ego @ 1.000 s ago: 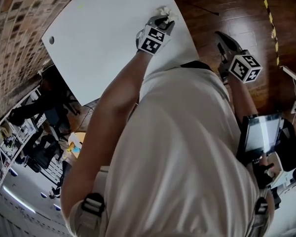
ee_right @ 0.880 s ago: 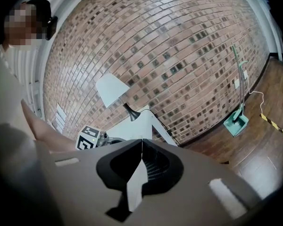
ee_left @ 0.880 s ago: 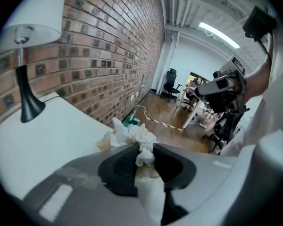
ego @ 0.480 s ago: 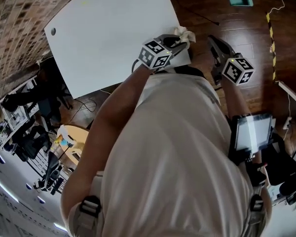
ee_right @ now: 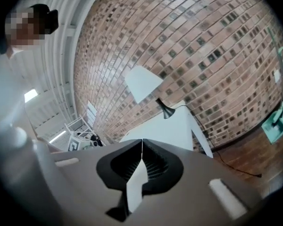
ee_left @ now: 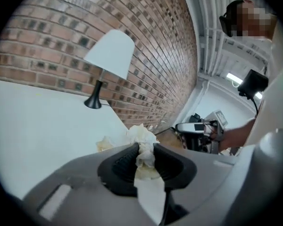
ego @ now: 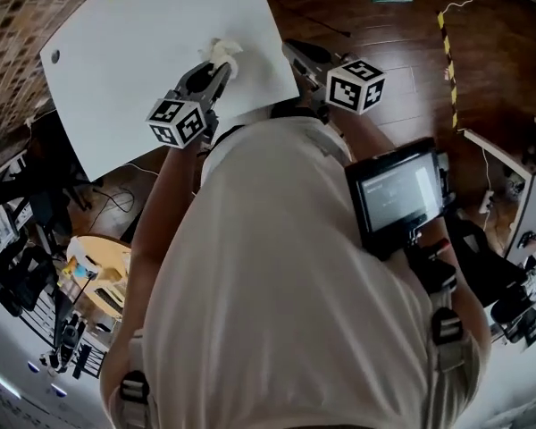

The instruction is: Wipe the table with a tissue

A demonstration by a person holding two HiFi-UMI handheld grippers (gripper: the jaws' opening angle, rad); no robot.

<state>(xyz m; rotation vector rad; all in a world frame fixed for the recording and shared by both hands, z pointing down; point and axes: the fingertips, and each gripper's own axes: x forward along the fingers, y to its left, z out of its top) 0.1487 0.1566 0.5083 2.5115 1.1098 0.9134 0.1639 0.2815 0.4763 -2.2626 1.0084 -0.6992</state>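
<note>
Now my left tool [ee_left: 144,150], jaws just eased slightly wider, pinches the crumpled tissue [ee_left: 140,134] near the desk [ego: 143,43] edge. My right tool [ee_right: 141,147] is closed tight, empty.

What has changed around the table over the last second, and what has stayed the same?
The left claw has lifted the tissue off the table and pulled it towards the person. Its jaws have just been opening slightly, but the tissue is pinched between them. The right claw has swung in towards the table's near corner. Unchanged: the tissue stays in the left claw; the right claw holds nothing.
</note>
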